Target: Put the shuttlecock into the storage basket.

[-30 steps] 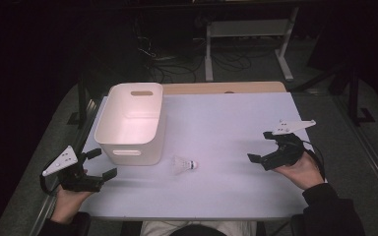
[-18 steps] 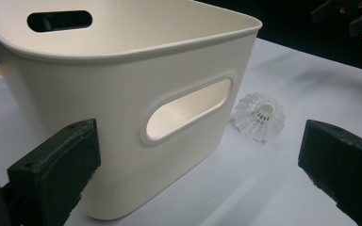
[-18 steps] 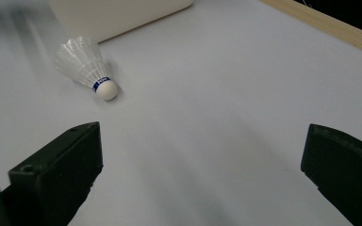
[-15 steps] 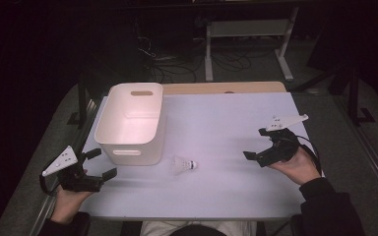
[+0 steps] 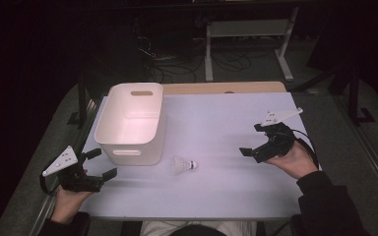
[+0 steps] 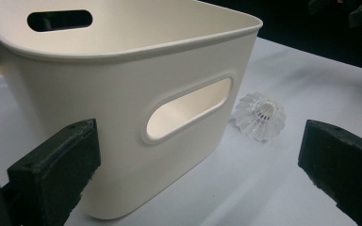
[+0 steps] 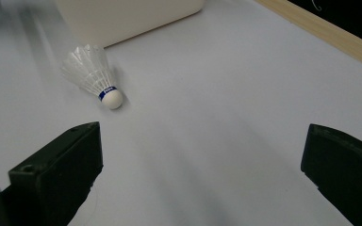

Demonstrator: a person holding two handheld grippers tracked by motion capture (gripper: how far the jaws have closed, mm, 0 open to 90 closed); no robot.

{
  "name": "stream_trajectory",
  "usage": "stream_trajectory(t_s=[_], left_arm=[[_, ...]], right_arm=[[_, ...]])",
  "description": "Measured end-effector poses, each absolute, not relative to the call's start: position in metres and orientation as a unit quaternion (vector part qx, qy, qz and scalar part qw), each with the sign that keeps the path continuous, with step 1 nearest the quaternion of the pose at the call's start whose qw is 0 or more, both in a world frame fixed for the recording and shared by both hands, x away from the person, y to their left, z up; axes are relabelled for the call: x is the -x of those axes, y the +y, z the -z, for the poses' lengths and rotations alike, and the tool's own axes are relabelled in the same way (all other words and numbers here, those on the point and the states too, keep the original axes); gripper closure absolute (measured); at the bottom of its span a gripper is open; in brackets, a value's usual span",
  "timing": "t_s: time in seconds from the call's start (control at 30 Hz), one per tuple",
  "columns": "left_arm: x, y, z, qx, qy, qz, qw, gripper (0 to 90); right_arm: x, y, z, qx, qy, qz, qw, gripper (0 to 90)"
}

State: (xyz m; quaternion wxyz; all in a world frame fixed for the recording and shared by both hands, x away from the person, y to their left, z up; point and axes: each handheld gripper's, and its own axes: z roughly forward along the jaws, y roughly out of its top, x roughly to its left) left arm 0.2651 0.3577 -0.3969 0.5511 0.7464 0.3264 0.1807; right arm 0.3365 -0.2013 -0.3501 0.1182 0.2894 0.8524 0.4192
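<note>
A white shuttlecock (image 5: 182, 165) lies on its side on the white table (image 5: 216, 123), just right of the front corner of a white plastic bin (image 5: 132, 123). In the right gripper view the shuttlecock (image 7: 92, 75) shows a blue band and a cork tip that points toward me. Through the left gripper view its feather skirt (image 6: 259, 116) sits beside the bin (image 6: 122, 94). My left gripper (image 5: 98, 164) is open at the front left, close to the bin's handle wall. My right gripper (image 5: 252, 141) is open at the right, apart from the shuttlecock.
The bin looks empty and has handle slots (image 5: 126, 152) in its end walls. A wooden strip (image 5: 226, 87) runs along the table's far edge. Beyond it stand a metal frame (image 5: 246, 34) and cables on a dark floor.
My right gripper has moved left and a little forward toward the shuttlecock. The left gripper, the bin and the shuttlecock have stayed put.
</note>
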Motion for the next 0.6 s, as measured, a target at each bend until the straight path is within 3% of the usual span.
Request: stream_trajectory(t_s=[0.6], left_arm=[[-0.265,0.358,0.397,-0.746,0.326,-0.181,0.552,0.0]], right_arm=[[-0.347,-0.184,0.342,-0.266,0.869,-0.403,0.106,0.0]])
